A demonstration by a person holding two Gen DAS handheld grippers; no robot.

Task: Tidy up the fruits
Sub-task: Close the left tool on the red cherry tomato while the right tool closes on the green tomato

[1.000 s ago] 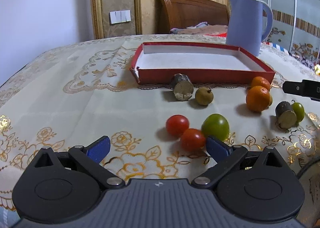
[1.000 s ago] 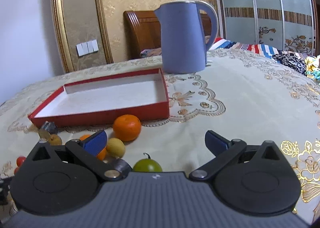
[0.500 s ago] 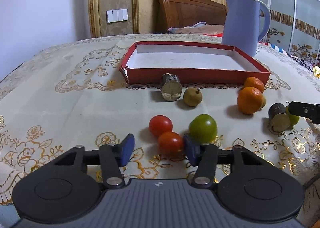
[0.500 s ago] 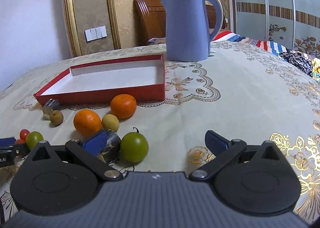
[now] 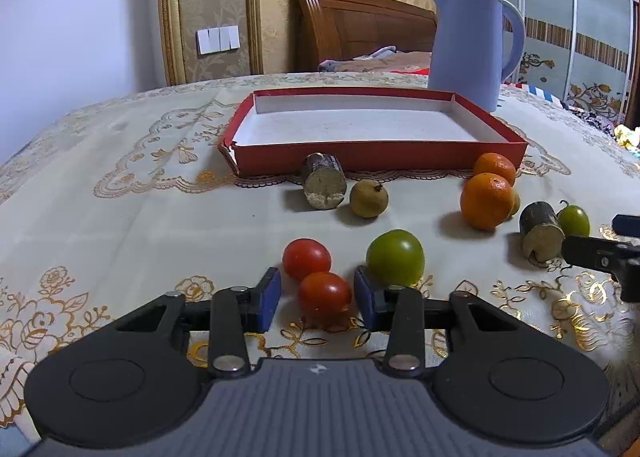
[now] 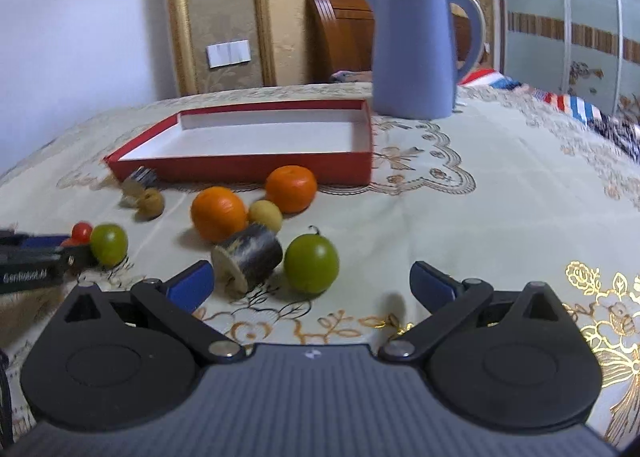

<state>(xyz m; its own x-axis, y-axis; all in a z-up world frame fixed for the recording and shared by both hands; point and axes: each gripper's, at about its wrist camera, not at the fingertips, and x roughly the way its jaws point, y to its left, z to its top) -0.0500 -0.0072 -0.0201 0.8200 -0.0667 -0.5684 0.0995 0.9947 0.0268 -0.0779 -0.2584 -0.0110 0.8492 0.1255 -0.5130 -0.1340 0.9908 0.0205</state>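
A shallow red tray (image 5: pixel 376 157) with a white floor lies on the tablecloth, and fruit is scattered in front of it. My left gripper (image 5: pixel 316 295) straddles the nearer red tomato (image 5: pixel 324 293). Its jaws are closing, and a narrow gap still shows at the left pad. A second red tomato (image 5: pixel 306 259) and a green tomato (image 5: pixel 395 257) sit just beyond. My right gripper (image 6: pixel 312 285) is open wide. A dark cane stub (image 6: pixel 250 259) and a green fruit (image 6: pixel 312 263) lie just ahead of its fingers. Two oranges (image 6: pixel 218 213) (image 6: pixel 291 189) rest nearer the tray (image 6: pixel 240 169).
A blue kettle (image 5: pixel 468 53) stands behind the tray's right corner. Another cane stub (image 5: pixel 324 187) and a small brown fruit (image 5: pixel 369 199) lie by the tray's front wall. A small yellow fruit (image 6: pixel 266 215) sits between the oranges. A wooden headboard and a wardrobe stand behind the table.
My left jaws have drawn in from wide open to close around the nearer red tomato. The right gripper has swung left, bringing the dark cane stub and green fruit in front of its fingers.
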